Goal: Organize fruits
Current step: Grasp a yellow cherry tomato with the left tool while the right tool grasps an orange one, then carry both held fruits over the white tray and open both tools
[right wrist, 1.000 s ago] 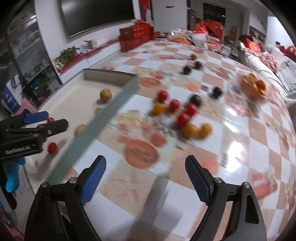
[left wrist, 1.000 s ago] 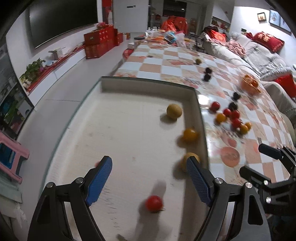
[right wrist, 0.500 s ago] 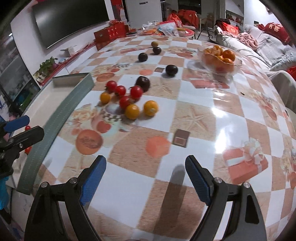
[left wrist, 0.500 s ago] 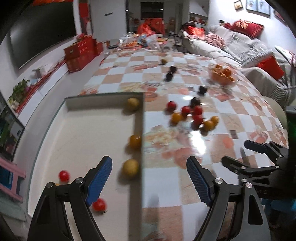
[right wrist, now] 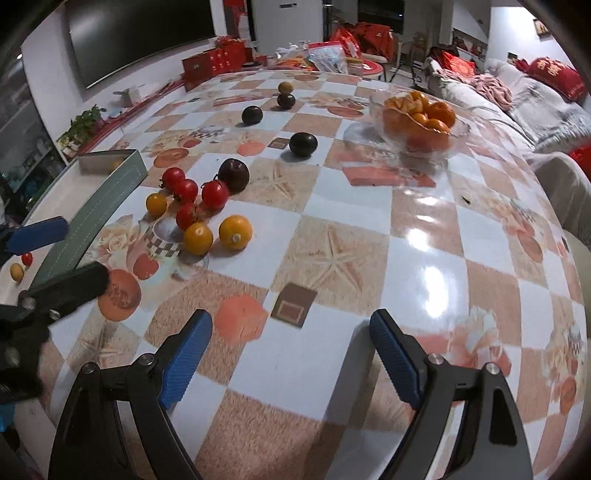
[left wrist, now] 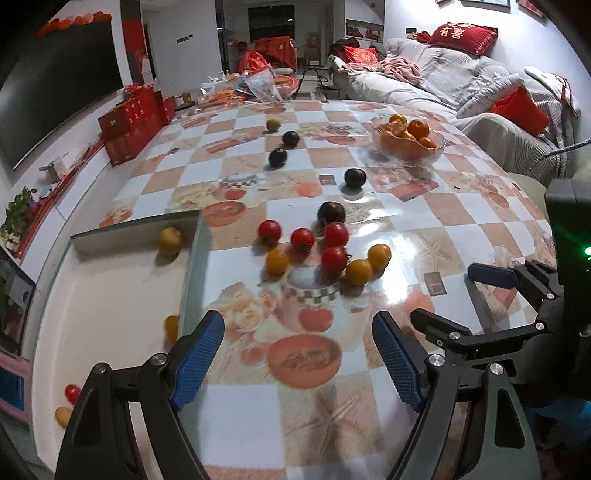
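Both sets of fingers released, gripping nothing. Tomato cluster lies on bench mid-frame, well above left gripper; in right view, upper left of right gripper. Tray at left.

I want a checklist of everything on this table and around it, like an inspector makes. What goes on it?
Surface: checkered tablecloth, glossy.
Job's things: red and yellow tomatoes clustered beside the tray; a few fruits already in the tray; dark plums scattered behind.
Clutter: glass bowl of oranges.
Grippers: left gripper and right gripper open, empty.
Cables: one by the sofa.
Surroundings: red boxes, dark screen.
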`<state>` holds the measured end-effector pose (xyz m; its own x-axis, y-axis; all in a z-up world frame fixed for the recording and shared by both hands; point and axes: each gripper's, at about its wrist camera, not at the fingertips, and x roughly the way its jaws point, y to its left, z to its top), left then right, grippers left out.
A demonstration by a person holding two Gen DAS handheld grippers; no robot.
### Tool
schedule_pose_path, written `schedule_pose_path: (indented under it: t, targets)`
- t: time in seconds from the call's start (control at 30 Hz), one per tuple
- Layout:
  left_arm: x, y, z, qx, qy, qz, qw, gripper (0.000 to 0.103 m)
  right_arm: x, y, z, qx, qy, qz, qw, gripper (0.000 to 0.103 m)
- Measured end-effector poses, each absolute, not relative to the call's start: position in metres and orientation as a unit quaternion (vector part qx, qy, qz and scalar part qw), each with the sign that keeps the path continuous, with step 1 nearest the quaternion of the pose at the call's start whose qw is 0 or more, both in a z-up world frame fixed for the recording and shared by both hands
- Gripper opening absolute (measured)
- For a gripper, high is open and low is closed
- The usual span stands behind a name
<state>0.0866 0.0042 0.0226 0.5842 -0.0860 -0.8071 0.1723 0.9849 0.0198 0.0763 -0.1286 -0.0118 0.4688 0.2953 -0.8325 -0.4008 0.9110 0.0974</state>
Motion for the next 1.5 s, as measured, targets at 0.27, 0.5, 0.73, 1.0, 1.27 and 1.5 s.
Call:
schedule_pose_path:
  t: [0.27,0.5,0.73,1.0,1.27,1.5]
  targets:
    - [0.110,0.007,0.003,0.040,0.473,-0.058,0.878,0.072,0.092,-0.117,-0.012,-0.086,0.459,0.230,0.854,0.081]
    - [0.127,0.010,-0.010,0.052,0.484,-0.043,0.873,0.065,0.103,-0.101,-0.013,-0.109,0.435,0.257,0.856,0.067]
    - [0.147,0.014,-0.015,0.053,0.478,-0.035,0.876,0.065,0.111,-0.089,-0.012,-0.107,0.419,0.282,0.856,0.047]
    - [0.156,0.007,-0.014,0.051,0.473,-0.043,0.879,0.046,0.114,-0.090,-0.011,-0.091,0.421,0.284,0.857,0.026]
    - [0.152,0.009,-0.014,0.038,0.468,-0.042,0.882,0.019,0.107,-0.099,-0.010,-0.077,0.432,0.269,0.857,0.026]
    - [0.128,0.011,-0.012,0.025,0.475,-0.060,0.877,0.019,0.093,-0.113,-0.008,-0.049,0.439,0.272,0.855,0.026]
